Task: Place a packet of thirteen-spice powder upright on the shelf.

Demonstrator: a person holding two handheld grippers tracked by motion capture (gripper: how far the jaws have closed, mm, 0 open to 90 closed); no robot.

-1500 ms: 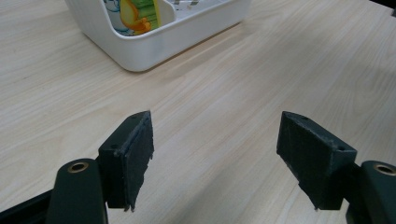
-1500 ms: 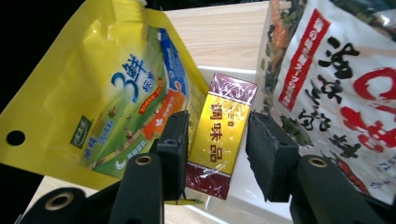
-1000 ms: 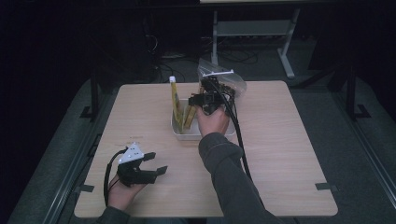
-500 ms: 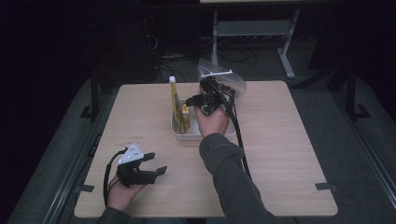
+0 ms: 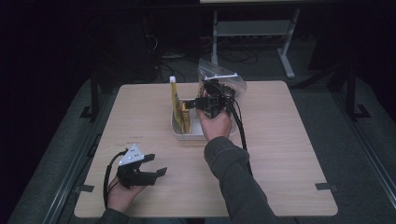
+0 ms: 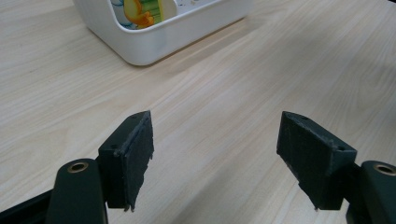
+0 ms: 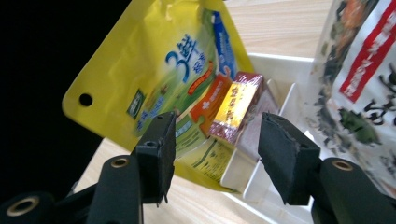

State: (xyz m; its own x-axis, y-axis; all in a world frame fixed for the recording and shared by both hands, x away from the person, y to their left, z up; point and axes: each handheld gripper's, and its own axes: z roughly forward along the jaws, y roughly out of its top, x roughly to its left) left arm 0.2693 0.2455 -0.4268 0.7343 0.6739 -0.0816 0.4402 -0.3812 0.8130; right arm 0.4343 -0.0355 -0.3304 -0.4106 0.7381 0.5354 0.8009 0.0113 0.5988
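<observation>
The right gripper (image 7: 212, 154), jaws wide and empty, faces a small red-and-gold box (image 7: 236, 109) standing in the white bin (image 5: 180, 134) mid-worktop (image 5: 289, 154), just ahead. The left gripper (image 5: 156, 164) lies wide, near left.

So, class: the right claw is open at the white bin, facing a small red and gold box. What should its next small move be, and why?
Probably ease the right claw forward and close on the small box. Its jaws are open with the box between them but a little beyond, leaning on the yellow pouch in the white bin.
</observation>
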